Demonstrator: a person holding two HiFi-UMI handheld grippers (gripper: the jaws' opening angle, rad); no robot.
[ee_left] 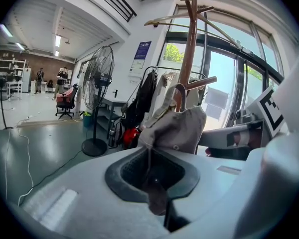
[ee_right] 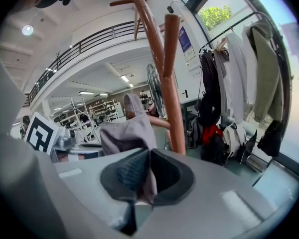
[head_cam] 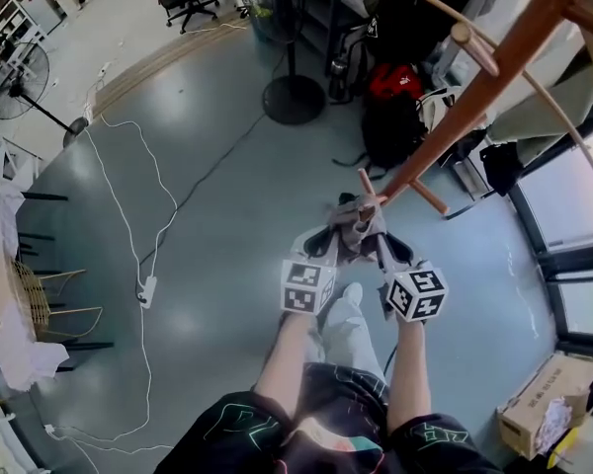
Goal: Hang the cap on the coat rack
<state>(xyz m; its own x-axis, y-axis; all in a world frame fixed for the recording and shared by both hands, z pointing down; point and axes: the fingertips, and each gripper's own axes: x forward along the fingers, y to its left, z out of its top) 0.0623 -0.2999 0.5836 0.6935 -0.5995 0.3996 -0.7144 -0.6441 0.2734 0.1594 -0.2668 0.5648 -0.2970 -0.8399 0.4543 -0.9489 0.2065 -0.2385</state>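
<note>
Grey polished floor [head_cam: 208, 196] spreads below a workshop with a standing fan [head_cam: 292, 87] and bags by the window. Both pairs of jaws are clenched on cloth: the left gripper [ee_left: 152, 183] pinches one edge of the cap [head_cam: 354, 227], the right gripper [ee_right: 144, 180] pinches the opposite edge, so the cap hangs stretched between them, its long axis running side to side. It is soft, grey and creased, with a curved part rising above the crown. It sits right at a short lower peg [head_cam: 368, 188] of the brown wooden coat rack [head_cam: 474, 107]; which way its brim points I cannot tell. Well off to the right, an open cardboard box [head_cam: 519, 428] holds pale crumpled material [head_cam: 553, 418].
</note>
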